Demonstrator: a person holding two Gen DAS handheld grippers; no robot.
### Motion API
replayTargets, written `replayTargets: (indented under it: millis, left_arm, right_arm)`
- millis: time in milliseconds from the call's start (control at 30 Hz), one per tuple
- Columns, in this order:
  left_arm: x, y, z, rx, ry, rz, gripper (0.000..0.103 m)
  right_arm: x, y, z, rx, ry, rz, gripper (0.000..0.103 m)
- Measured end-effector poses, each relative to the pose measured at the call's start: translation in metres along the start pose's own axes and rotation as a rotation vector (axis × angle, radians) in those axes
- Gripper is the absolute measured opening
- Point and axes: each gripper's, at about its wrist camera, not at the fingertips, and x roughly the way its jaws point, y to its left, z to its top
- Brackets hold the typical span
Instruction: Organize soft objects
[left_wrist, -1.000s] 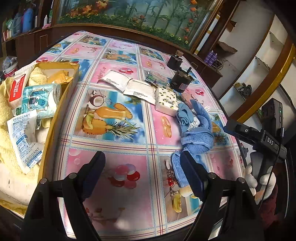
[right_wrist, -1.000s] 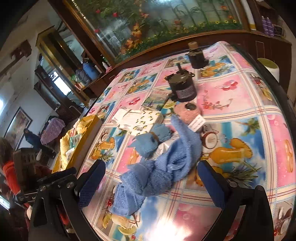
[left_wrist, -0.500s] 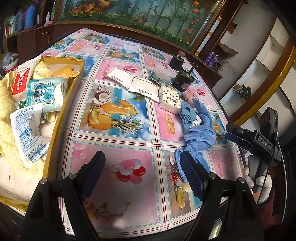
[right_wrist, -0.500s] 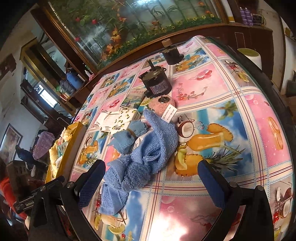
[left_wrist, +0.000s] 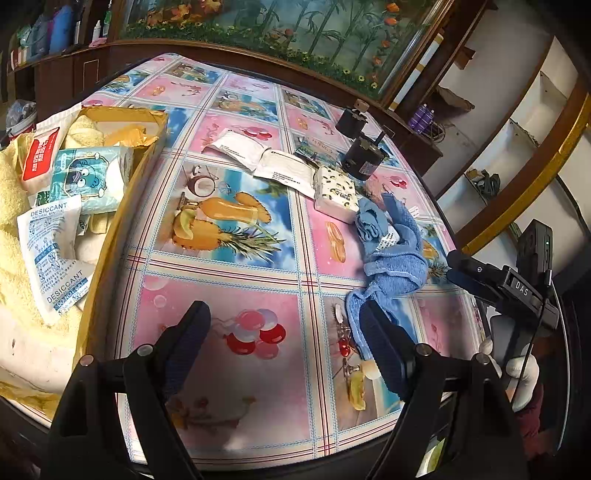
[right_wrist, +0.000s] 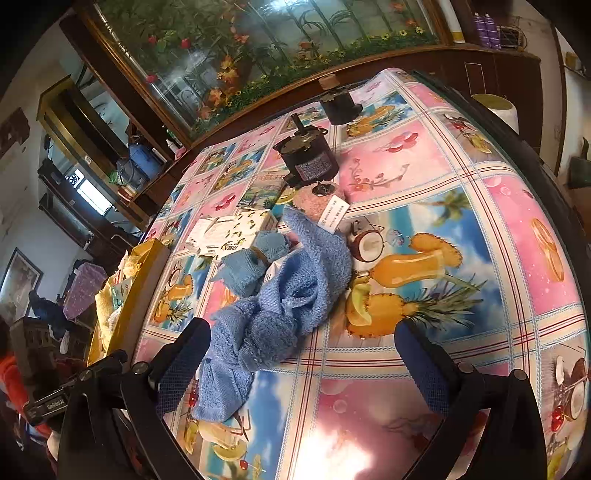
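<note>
Hovering both tongs over the near edge of the table now, and both are spread wide with nothing between the pads. My right tongs (right_wrist: 301, 363) sit low behind the blue towel (right_wrist: 284, 306), its near bunched end lying just ahead of my left pad and partly inside the gap, so I judge I'm lined up to pinch that lump. My left tongs (left_wrist: 284, 347) hang further to the left, over bare tablecloth (left_wrist: 229, 258), with the towel's tail just beyond their right pad.

Reading the towel: it's a twisted rope of cloth, long axis running from my right tongs away and slightly rightward, toward the black motor (right_wrist: 306, 157) at the far end. A small folded blue cloth (right_wrist: 251, 264) lies touching its left flank, a paper tag (right_wrist: 334, 214) peeks out near its far tip, and a white patterned tissue pack (right_wrist: 231, 232) sits just beyond that cloth.

Further left of my left tongs, the yellow box (left_wrist: 114, 229) holds the soft stuff gathered so far: yellow towels, a desiccant packet (left_wrist: 55, 254), a blue cartoon pack (left_wrist: 88, 177). That's surely where the towel belongs, so the left tongs wait between it and the box.

Two white packets (left_wrist: 266, 162) lie flat farther off, past the pineapple print.
</note>
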Motion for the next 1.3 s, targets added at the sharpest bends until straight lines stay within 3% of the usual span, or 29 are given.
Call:
replayTargets:
  millis: [333, 533, 600, 700, 767, 833, 900, 967, 1000, 1100, 1167, 1200, 1300]
  left_arm:
    - [-0.003, 0.008, -0.004, -0.045, 0.002, -0.021, 0.083]
    - [-0.01, 0.01, -0.005, -0.046, -0.017, -0.029, 0.083]
    - [-0.014, 0.011, -0.005, -0.036, -0.023, -0.027, 0.083]
    - [-0.019, 0.011, -0.005, -0.02, -0.033, -0.024, 0.083]
    - [-0.022, 0.012, -0.004, -0.019, -0.045, -0.027, 0.083]
    - [-0.024, 0.014, -0.003, -0.017, -0.051, -0.027, 0.083]
    - [-0.025, 0.016, -0.002, -0.012, -0.054, -0.029, 0.083]
    - [-0.024, 0.019, -0.001, -0.01, -0.05, -0.028, 0.083]
    - [-0.024, 0.021, -0.001, -0.008, -0.049, -0.029, 0.083]
    - [-0.026, 0.025, 0.003, -0.007, -0.059, -0.025, 0.083]
    - [-0.028, 0.029, 0.006, -0.01, -0.068, -0.028, 0.083]
    - [-0.028, 0.031, 0.007, -0.012, -0.07, -0.027, 0.083]
    - [-0.029, 0.034, 0.009, -0.009, -0.074, -0.024, 0.083]
  right_arm:
    - [-0.032, -0.005, 0.018, 0.01, -0.085, -0.032, 0.101]
    - [0.0, 0.032, 0.03, -0.075, -0.01, -0.047, 0.101]
    - [0.007, 0.05, 0.033, -0.106, -0.028, -0.065, 0.099]
    - [0.018, 0.087, 0.049, -0.181, -0.028, -0.003, 0.099]
    - [0.042, 0.112, 0.063, -0.23, 0.038, 0.042, 0.1]
    - [0.076, 0.127, 0.077, -0.247, 0.103, 0.03, 0.098]
    - [0.11, 0.131, 0.091, -0.236, 0.152, 0.018, 0.088]
    - [0.142, 0.133, 0.103, -0.211, 0.207, 0.01, 0.066]
    - [0.158, 0.133, 0.11, -0.194, 0.231, 0.009, 0.05]
    - [0.198, 0.134, 0.122, -0.164, 0.295, -0.014, 0.046]
    - [0.221, 0.135, 0.123, -0.173, 0.321, -0.074, 0.049]
    - [0.222, 0.138, 0.123, -0.195, 0.304, -0.083, 0.049]
    - [0.221, 0.151, 0.107, -0.239, 0.371, -0.066, 0.047]
